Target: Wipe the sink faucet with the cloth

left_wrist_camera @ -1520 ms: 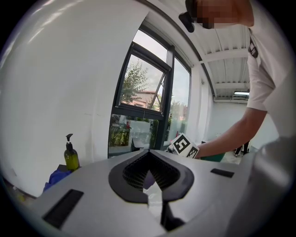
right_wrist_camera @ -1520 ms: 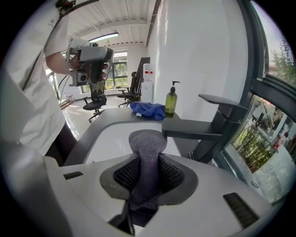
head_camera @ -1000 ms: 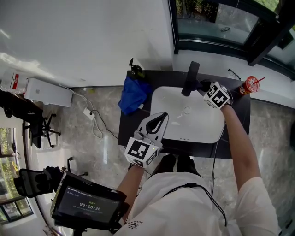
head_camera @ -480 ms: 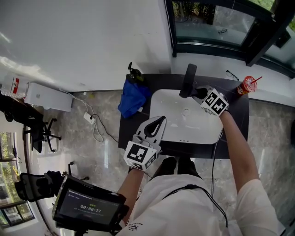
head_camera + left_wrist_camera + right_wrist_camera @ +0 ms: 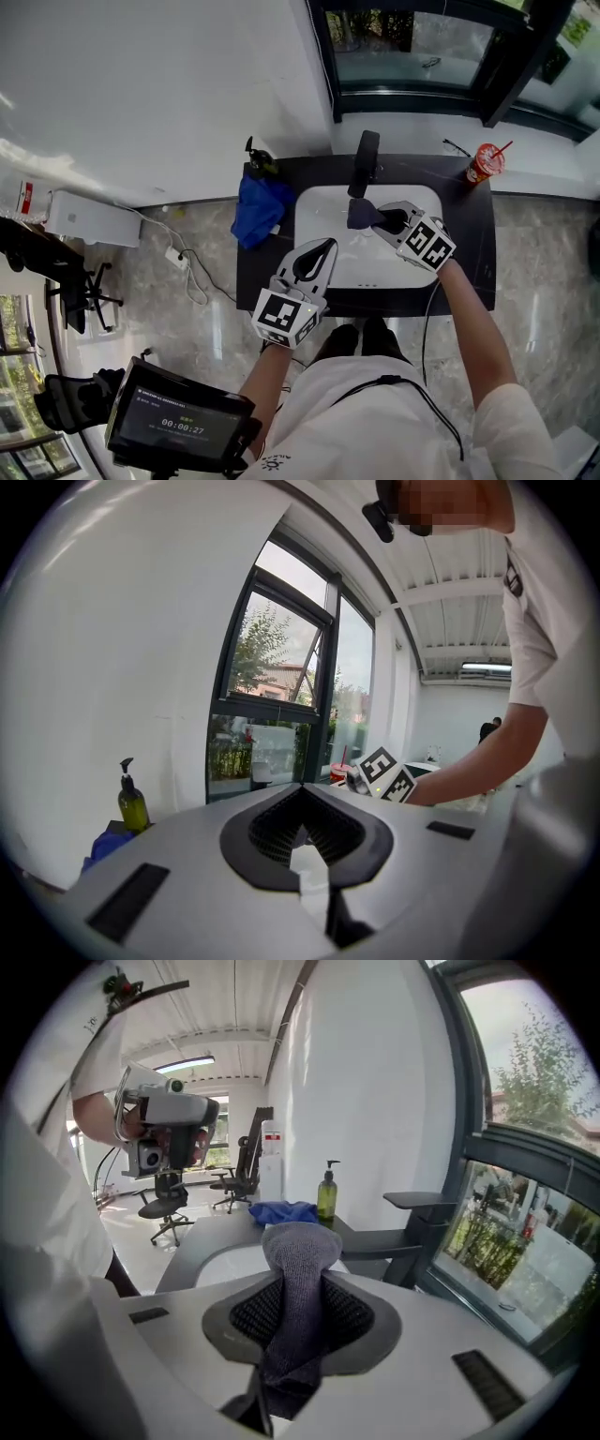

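**Cloth held just short of the faucet**

Nearest the person, at about 7 o'clock in the head view, a small dark screen [image 5: 178, 419] sits low by their body. Just ahead, the left gripper [image 5: 328, 247] hovers over the near left rim of the white sink [image 5: 412, 272]. Its own view shows the two black pads meeting at their tips with nothing between them, so it is closed and empty.

Farther in, over the back of the basin, the right gripper [image 5: 379, 217] is clamped on a grey cloth [image 5: 360, 214]. In the right gripper view the cloth [image 5: 300, 1241] runs up between the pads and bulges out past the tips in a rounded wad.

That wad lies at 6 o'clock from the black faucet [image 5: 364, 161], just beside its lower end. Whether the two touch cannot be told.

The faucet stands at the back edge of the sink, at 12 o'clock on the dark counter [image 5: 469, 234].

At 9 o'clock from the sink a blue rag [image 5: 255, 208] hangs over the counter's left edge, with a soap bottle [image 5: 259, 163] at 11 o'clock. A red cup [image 5: 484, 163] with a straw stands at the far right corner, about 2 o'clock.
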